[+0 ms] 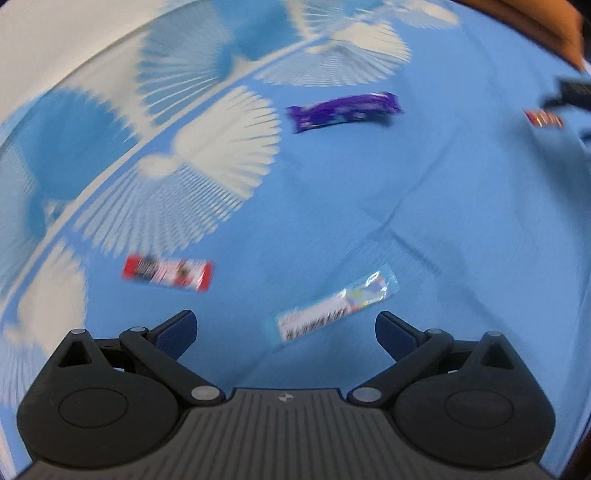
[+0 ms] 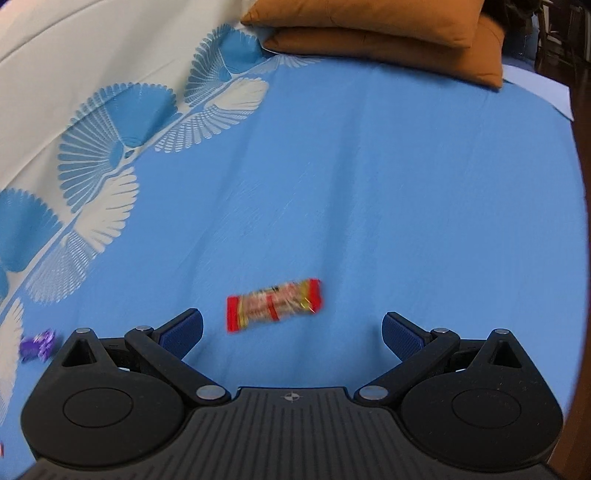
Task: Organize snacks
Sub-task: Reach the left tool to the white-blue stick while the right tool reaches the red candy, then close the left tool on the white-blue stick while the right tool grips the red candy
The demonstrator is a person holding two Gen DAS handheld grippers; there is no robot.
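Blue bedsheet [image 2: 406,184] with white fan motifs, purple wrapper [image 1: 343,110], red-and-gold wrapper [image 2: 273,304], orange-brown pillows [image 2: 388,33]

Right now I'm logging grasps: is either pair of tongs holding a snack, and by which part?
Nothing is held. The left tongs and right tongs are both open above the sheet, touching no snack.

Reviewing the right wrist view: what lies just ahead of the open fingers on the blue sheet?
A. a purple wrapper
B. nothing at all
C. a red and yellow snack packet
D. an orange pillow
C: a red and yellow snack packet lies on the blue sheet just ahead of the open right gripper.
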